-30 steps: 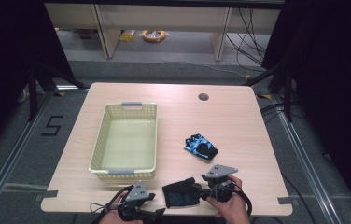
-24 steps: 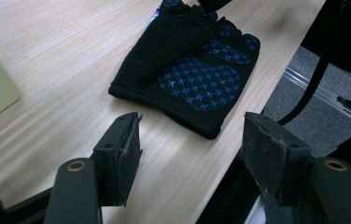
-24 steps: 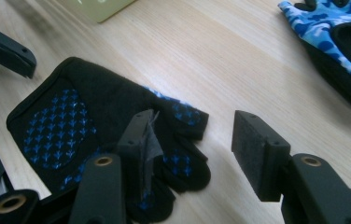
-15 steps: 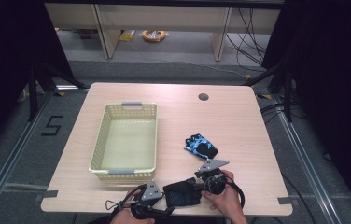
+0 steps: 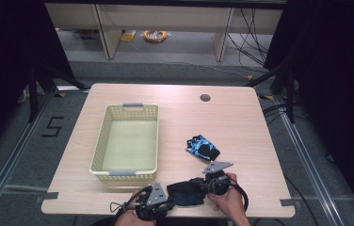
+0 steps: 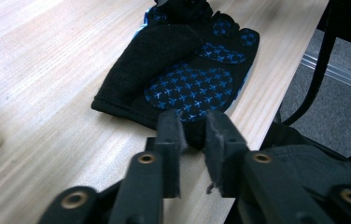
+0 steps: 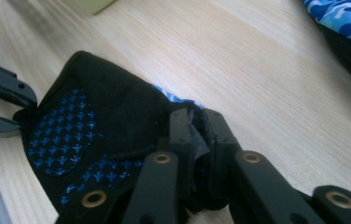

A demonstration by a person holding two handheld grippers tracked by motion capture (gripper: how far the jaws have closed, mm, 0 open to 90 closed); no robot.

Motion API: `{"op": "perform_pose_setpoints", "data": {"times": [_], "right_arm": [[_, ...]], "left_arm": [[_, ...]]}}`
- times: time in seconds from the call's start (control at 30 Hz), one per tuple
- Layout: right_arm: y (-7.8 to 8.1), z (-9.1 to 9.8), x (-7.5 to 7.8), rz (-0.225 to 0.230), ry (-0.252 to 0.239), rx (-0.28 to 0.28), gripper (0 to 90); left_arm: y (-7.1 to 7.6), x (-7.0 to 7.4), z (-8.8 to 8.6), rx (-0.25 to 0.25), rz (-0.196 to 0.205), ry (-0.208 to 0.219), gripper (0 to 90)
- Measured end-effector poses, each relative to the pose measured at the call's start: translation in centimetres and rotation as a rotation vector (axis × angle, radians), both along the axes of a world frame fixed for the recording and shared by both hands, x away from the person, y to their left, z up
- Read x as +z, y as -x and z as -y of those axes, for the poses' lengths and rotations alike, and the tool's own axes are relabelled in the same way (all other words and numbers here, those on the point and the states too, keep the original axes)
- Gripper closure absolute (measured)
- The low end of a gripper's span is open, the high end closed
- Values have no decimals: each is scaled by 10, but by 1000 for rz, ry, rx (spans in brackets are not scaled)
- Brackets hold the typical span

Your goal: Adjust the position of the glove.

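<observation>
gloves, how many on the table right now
2: a black glove with blue star-print palm at the near edge between both grippers; a blue camouflage-patterned glove right of the yellow plastic basket.

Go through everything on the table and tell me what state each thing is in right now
Basket: upright, empty.
Near glove: lying flat on the table's front edge, gripped at opposite ends by both claws.
Far glove: lying loose on the table, untouched.
Left claw: shut on the near glove's edge.
Right claw: shut on the near glove's other end.
</observation>
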State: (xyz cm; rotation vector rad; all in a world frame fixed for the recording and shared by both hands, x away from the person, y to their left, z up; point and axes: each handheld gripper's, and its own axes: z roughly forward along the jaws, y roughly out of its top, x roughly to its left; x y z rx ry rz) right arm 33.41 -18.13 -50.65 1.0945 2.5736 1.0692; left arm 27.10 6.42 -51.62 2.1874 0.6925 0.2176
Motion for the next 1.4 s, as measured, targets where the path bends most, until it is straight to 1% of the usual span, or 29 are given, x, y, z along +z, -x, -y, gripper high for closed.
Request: {"op": "perform_pose_setpoints", "data": {"times": [0.03,0.07,0.1,0.17,0.2,0.27,0.3,0.37,0.43,0.47,0.5,0.53,0.57,0.6,0.63,0.7,0.77,0.9,0.93,1.0,1.03,1.1,1.13,1.17,1.23,1.27,1.3,1.37,1.4], "right_arm": [[1,0,0,2,-16,-12,848],[1,1,2,-5,3,-2,852],[1,1,2,6,-31,-16,854],[3,3,7,-10,-38,-16,856],[2,3,7,22,-64,-29,857],[4,6,13,0,-60,-35,857],[5,6,13,23,-82,-49,857],[5,10,18,21,-81,-53,857],[6,13,21,33,-101,-78,857],[5,15,21,24,-105,-79,856],[4,17,21,20,-115,-80,856],[4,19,21,14,-119,-98,856],[3,21,20,27,-108,-103,856],[3,21,20,6,-116,-128,855],[0,24,18,33,-110,-115,855],[-3,27,17,24,-89,-135,854],[-6,29,15,25,-86,-143,853],[-7,30,11,13,-80,-159,850],[-8,30,10,2,-69,-151,848],[-8,30,9,4,-43,-161,841],[-8,30,8,6,-49,-166,837],[-8,30,8,-5,-39,-171,822],[-8,29,8,-17,-37,-173,811],[-8,29,7,1,-26,-173,801],[-8,29,6,1,-23,-178,766],[-7,28,6,-12,-33,-181,733],[-8,29,6,12,-15,-177,702],[-6,28,10,19,-5,-187,627],[-6,28,12,48,-5,-190,594]], "left_arm": [[0,1,0,-2,1,0,786],[0,1,0,-2,1,0,800],[-1,2,-2,-16,16,-4,809],[-1,4,-2,3,10,18,821],[-3,6,-3,-3,24,11,823],[-5,12,-5,-15,45,17,823],[-5,13,-4,4,38,30,824],[-8,17,-4,-4,54,17,824],[-10,16,1,0,55,50,824],[-13,17,1,-15,72,29,824],[-15,17,3,-9,69,19,823],[-16,15,5,-5,59,30,823],[-18,14,7,-2,56,34,822],[-21,13,8,-13,58,14,822],[-23,11,10,-8,61,6,823],[-26,8,13,4,45,10,861],[-30,6,13,-13,46,3,857],[-28,2,17,-12,20,1,846],[-28,2,17,-15,30,-11,842],[-28,2,17,-7,20,6,834],[-29,2,17,-20,38,-1,830],[-29,2,16,-16,29,-1,818],[-30,2,15,-14,35,-10,812],[-29,2,16,0,15,10,804],[-30,4,13,-12,31,-9,776],[-29,4,13,2,14,8,751],[-29,5,13,-4,7,11,734],[-27,7,10,-10,9,14,699],[-25,9,9,-12,1,27,670]]}}
